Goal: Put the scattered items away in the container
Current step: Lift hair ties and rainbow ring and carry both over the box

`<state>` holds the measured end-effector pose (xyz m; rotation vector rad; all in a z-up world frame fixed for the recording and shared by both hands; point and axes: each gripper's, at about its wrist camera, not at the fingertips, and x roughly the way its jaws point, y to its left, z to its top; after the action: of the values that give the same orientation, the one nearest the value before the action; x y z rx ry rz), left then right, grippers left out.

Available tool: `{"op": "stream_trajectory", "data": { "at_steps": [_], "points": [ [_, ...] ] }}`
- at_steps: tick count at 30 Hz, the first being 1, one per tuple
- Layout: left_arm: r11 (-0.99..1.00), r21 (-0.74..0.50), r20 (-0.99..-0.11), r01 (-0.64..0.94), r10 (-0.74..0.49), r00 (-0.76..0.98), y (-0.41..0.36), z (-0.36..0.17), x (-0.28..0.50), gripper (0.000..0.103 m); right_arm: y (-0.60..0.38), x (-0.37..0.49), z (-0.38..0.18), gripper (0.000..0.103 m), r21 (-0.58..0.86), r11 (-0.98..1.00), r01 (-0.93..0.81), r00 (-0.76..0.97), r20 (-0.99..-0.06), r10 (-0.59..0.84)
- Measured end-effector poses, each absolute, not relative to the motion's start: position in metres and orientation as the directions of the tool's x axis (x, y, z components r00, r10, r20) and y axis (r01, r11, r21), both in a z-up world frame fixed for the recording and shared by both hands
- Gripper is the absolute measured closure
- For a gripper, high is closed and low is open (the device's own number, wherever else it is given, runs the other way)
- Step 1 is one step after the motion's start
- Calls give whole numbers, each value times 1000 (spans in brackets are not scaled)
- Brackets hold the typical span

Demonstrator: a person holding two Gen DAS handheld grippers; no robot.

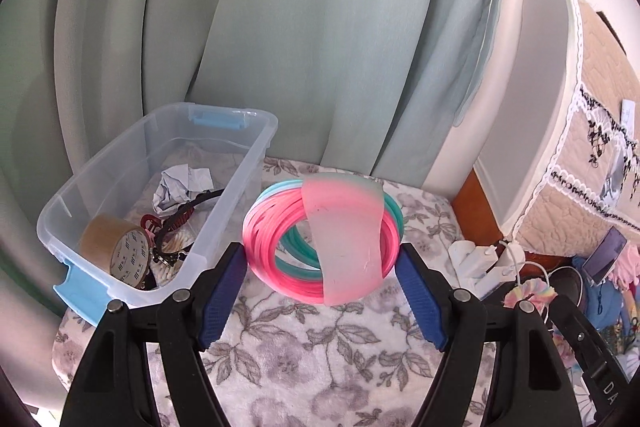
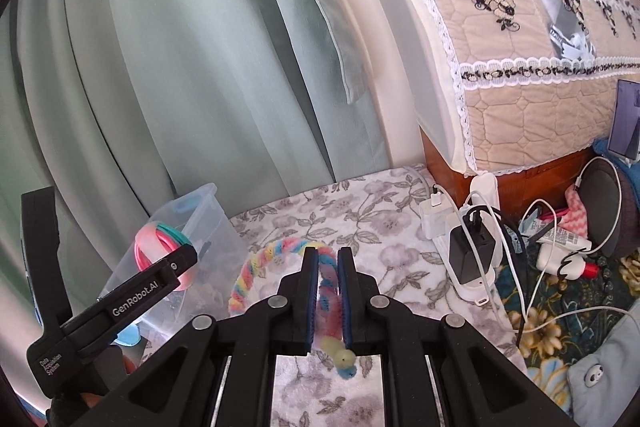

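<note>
Left wrist view: the left tool (image 1: 320, 259) grips one bundle of rings (image 1: 320, 239), pink and teal, wrapped by a translucent pink band. Both blue pads (image 1: 224, 291) press against the bundle's sides, so the opening is fairly wide and filled by the bundle. The individual rings are too many and too tightly packed to count. The bundle is held above the floral blanket (image 1: 304, 355), just to the right of one clear plastic container (image 1: 240, 163) with two light-blue handles. Inside the container lie one roll of brown tape (image 1: 116, 247), one crumpled paper (image 1: 180, 187), one dark red hair claw (image 1: 160, 221) and one black strap (image 1: 200, 203). A green curtain (image 1: 280, 27) hangs behind.

Right wrist view: the right tool (image 2: 328, 291) is closed to a narrow gap on one rainbow fuzzy headband (image 2: 256, 267). One end of the headband passes between the pads and pokes out toward the camera; the rest arcs out to the left over the blanket (image 2: 360, 219). Whether that arc touches the blanket cannot be determined. The left tool (image 2: 120, 307) appears at left, carrying the bundle of rings (image 2: 160, 243) next to the container (image 2: 208, 223). To the right, near the blanket's edge, sit two chargers: one white charger (image 2: 434, 215) and one black charger (image 2: 472, 251), with white cables attached.
</note>
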<state>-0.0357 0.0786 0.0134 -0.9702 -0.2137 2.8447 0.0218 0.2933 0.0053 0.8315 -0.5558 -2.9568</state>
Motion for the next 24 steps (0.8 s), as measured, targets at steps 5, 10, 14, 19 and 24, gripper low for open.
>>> {"op": "stream_trajectory", "data": {
  "at_steps": [5, 10, 14, 19, 24],
  "points": [
    [-976, -202, -557, -77, 180, -811, 64, 33, -27, 26, 288, 30, 24, 92, 333, -941, -62, -878, -466, -107],
    [-971, -230, -523, -68, 183, -832, 49, 47, -19, 26, 280, 37, 43, 92, 320, -946, -44, -898, -429, -103],
    [-963, -262, -497, -53, 182, -849, 33, 56, -15, 26, 272, 38, 54, 92, 305, -952, -25, -905, -412, -108],
    [-953, -301, -463, -38, 181, -868, 13, 64, -12, 26, 262, 35, 62, 92, 302, -953, 1, -906, -403, -129],
    [-949, -315, -426, -25, 165, -890, -5, 72, -10, 26, 247, 30, 70, 92, 280, -960, 27, -906, -399, -142]
  ]
}}
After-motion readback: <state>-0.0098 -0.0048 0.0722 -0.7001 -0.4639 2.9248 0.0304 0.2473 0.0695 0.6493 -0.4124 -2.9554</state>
